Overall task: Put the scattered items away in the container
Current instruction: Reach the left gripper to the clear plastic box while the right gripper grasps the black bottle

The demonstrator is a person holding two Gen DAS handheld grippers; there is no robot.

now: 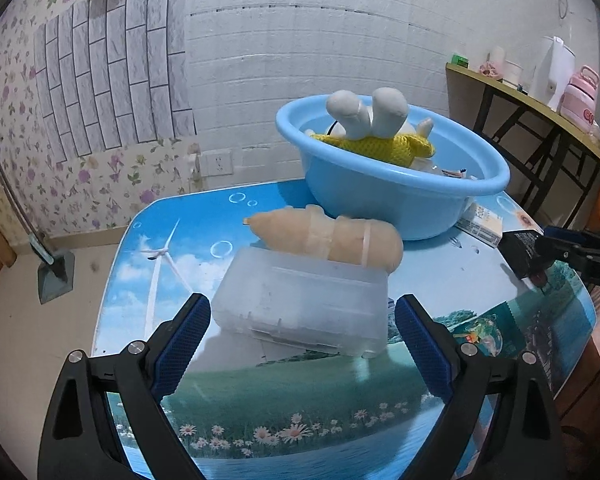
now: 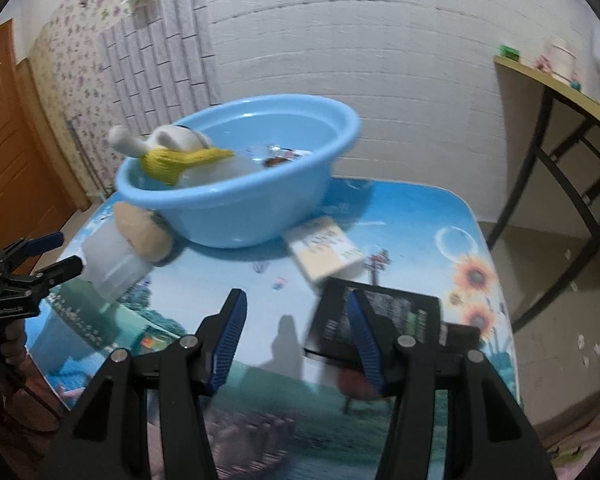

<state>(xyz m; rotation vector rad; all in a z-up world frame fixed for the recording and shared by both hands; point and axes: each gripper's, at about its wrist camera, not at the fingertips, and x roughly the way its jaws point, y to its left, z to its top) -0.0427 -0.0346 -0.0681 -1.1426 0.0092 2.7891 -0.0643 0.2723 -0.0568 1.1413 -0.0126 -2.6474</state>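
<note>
Left wrist view: left gripper (image 1: 302, 340) wide open, empty, straddling frosted plastic box (image 1: 300, 304); step, pickup; next, close, carry to blue basin (image 1: 392, 188).

A: Which markings can we read?

B: We read only "DAS", white letters cut off at the frame edge, on the right hand-held gripper (image 1: 580, 258) in the left wrist view.

A: And the small printed box (image 2: 326, 254) on the desk (image 2: 412, 216)?

B: We see print there, blurred beyond reading. The black box (image 2: 396, 316) likewise.
</note>
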